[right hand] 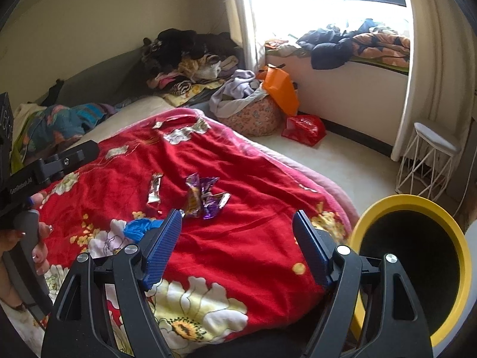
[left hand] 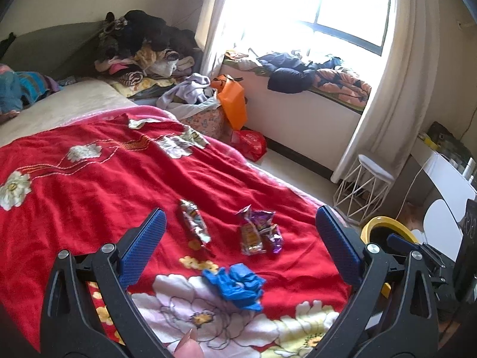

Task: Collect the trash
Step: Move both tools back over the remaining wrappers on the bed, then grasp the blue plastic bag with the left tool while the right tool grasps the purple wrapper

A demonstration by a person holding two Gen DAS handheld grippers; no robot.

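Note:
Trash lies on the red flowered blanket (left hand: 89,179) of a bed: a silver wrapper (left hand: 193,223), a bunch of purple and gold wrappers (left hand: 259,232) and a crumpled blue glove (left hand: 238,280). My left gripper (left hand: 240,214) hovers open over them, nothing between its blue pads. My right gripper (right hand: 238,216) is also open and empty, just short of the purple wrappers (right hand: 205,197), with the silver wrapper (right hand: 155,191) and blue glove (right hand: 140,228) to its left. A yellow bin (right hand: 396,201) with a black inside stands at the bed's right.
A hand (right hand: 29,238) holds the left gripper's handle at the left edge. Beyond the bed are a flowered laundry basket (right hand: 253,119), an orange bag (right hand: 281,92), a red bag (right hand: 304,128), a white wire stool (right hand: 429,155), a clothes pile (left hand: 143,50) and a cluttered window ledge.

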